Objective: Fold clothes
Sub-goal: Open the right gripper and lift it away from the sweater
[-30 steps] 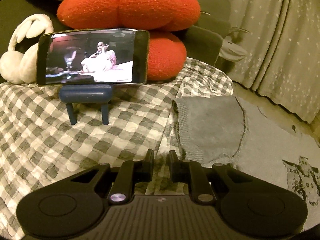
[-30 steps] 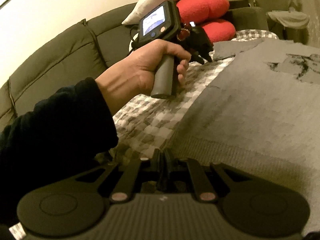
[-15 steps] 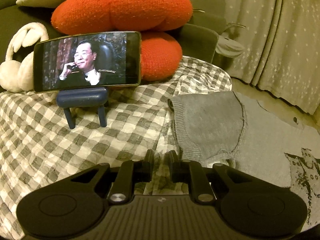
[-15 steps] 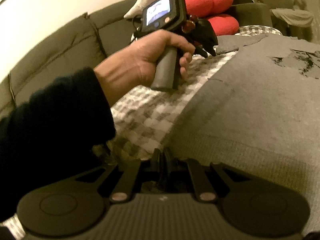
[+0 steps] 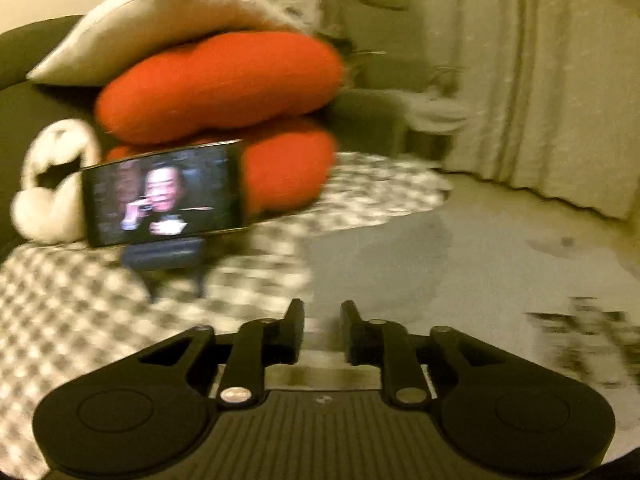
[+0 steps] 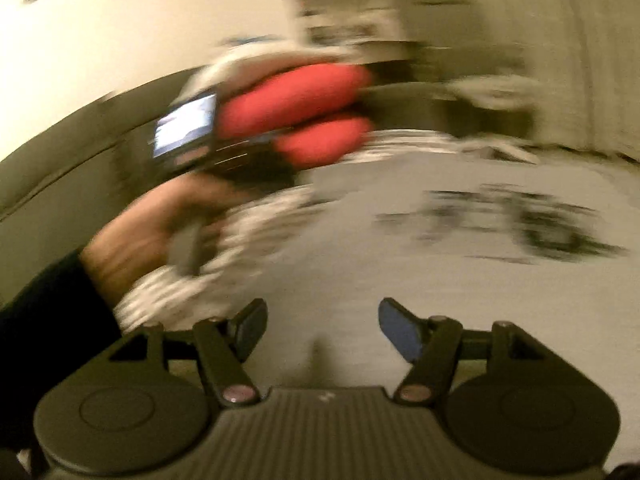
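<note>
A grey garment point(image 5: 460, 280) lies spread flat over a checked blanket point(image 5: 72, 312), and both views of it are smeared by motion blur. The left gripper point(image 5: 322, 320) hangs over the garment's left edge, where the grey cloth meets the blanket; its jaws stand a little apart with nothing between them. The right gripper point(image 6: 322, 324) is above the garment's plain lower part, its jaws spread wide and empty, the blue pad on one finger point(image 6: 400, 332) showing. A dark printed patch point(image 6: 520, 220) sits on the garment beyond the right gripper. Seen from the right wrist, a hand point(image 6: 160, 228) in a dark sleeve point(image 6: 48, 320) grips the left tool's handle to the left of the garment, over the blanket. A phone point(image 5: 164, 196) on a small blue stand point(image 5: 164, 256) plays a video on the blanket, left of the garment. Behind the phone are stacked red cushions point(image 5: 224, 88), a cream pillow point(image 5: 160, 20) on top, and a white plush toy point(image 5: 52, 192) beside it. Pale curtains point(image 5: 540, 80) hang beyond the garment's far side.
</note>
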